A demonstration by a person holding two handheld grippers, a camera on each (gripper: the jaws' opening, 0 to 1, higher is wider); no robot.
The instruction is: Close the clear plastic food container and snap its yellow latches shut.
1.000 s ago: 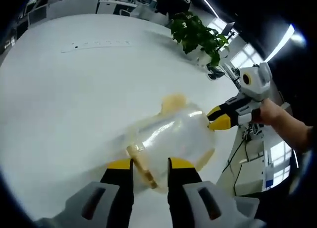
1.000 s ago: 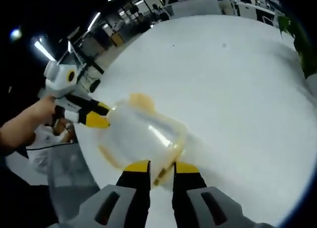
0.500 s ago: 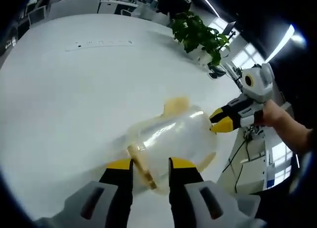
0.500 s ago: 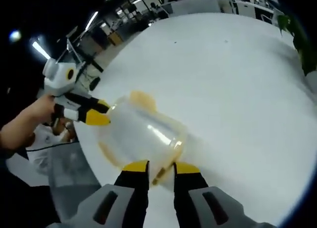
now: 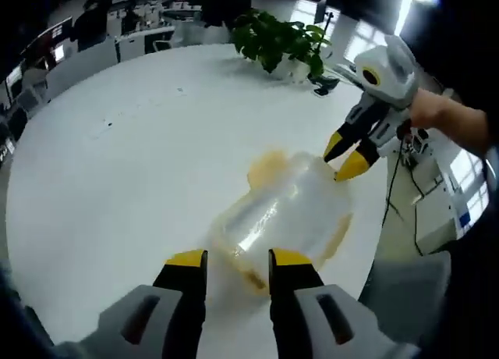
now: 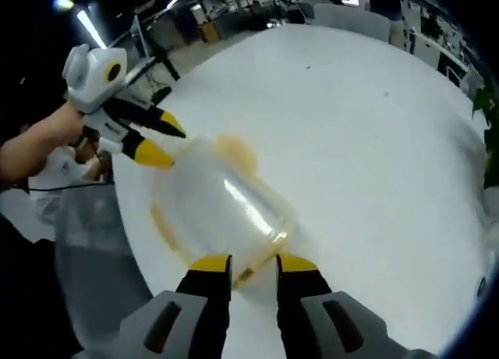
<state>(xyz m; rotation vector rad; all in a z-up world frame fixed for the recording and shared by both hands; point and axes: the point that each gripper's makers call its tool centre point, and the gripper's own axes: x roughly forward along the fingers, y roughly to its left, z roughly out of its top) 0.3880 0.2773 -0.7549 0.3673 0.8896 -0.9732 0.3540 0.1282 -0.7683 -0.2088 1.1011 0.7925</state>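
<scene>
Nearest, my left gripper: yellow-tipped jaws apart, straddling the near end of the clear plastic container without visibly pinching it. I log the container as lying on the white table, close to the table's edge, its lid blurred; one yellow latch shows at its far side, another yellowish one at its near end by my jaws. Beyond it, my right gripper, held in a hand, jaws parted, one tip touching the container's far corner. In the right gripper view those jaws likewise bracket the container from the opposite end. Farthest, a potted plant at the table's far side, office desks behind.
</scene>
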